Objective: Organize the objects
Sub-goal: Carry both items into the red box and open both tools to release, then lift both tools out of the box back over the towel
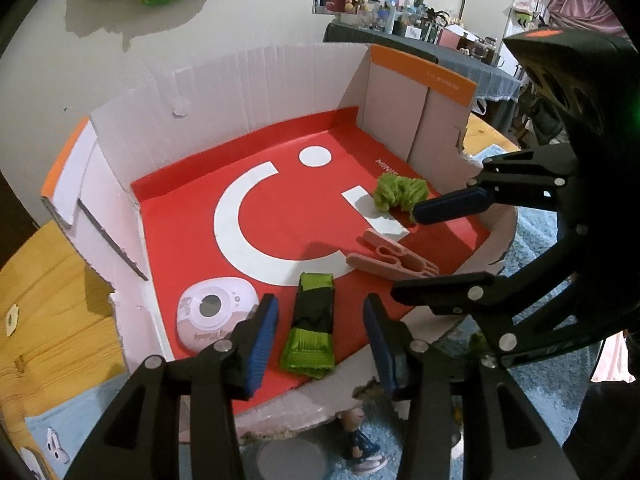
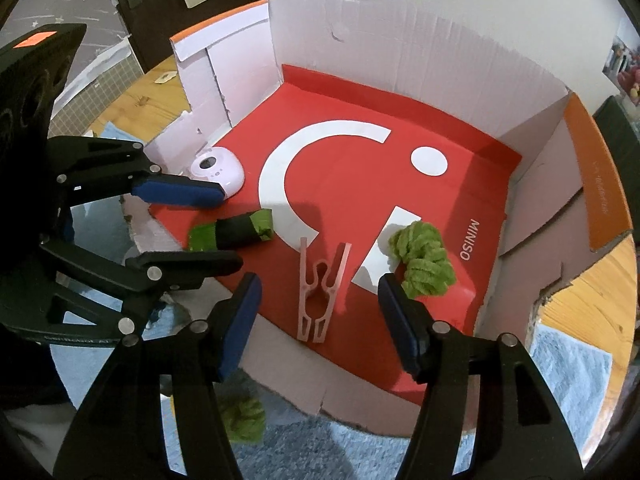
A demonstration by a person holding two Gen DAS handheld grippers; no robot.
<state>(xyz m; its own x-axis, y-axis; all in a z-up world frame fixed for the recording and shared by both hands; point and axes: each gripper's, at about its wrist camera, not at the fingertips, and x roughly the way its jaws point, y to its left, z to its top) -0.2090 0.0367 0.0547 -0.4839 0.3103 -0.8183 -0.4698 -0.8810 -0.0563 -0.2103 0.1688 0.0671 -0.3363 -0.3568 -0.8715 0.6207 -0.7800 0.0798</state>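
Note:
An open cardboard box with a red floor (image 1: 280,216) (image 2: 352,184) holds a green scrunchie (image 1: 400,191) (image 2: 424,264), a pink clothespin (image 1: 390,258) (image 2: 320,296), a green-and-black folded item (image 1: 312,328) (image 2: 236,230) and a pale pink round device (image 1: 216,312) (image 2: 218,170). My left gripper (image 1: 320,340) is open, hovering over the folded item at the box's near edge. My right gripper (image 2: 320,320) is open above the clothespin; it shows in the left wrist view (image 1: 404,248), one finger near the scrunchie. The left gripper appears in the right wrist view (image 2: 224,224).
The box sits on a wooden table (image 1: 52,280) with a light blue cloth (image 2: 568,360) at the near side. Another green fuzzy item (image 2: 244,416) and a small figurine (image 1: 360,440) lie outside the box's front wall. A cluttered shelf (image 1: 400,12) stands behind.

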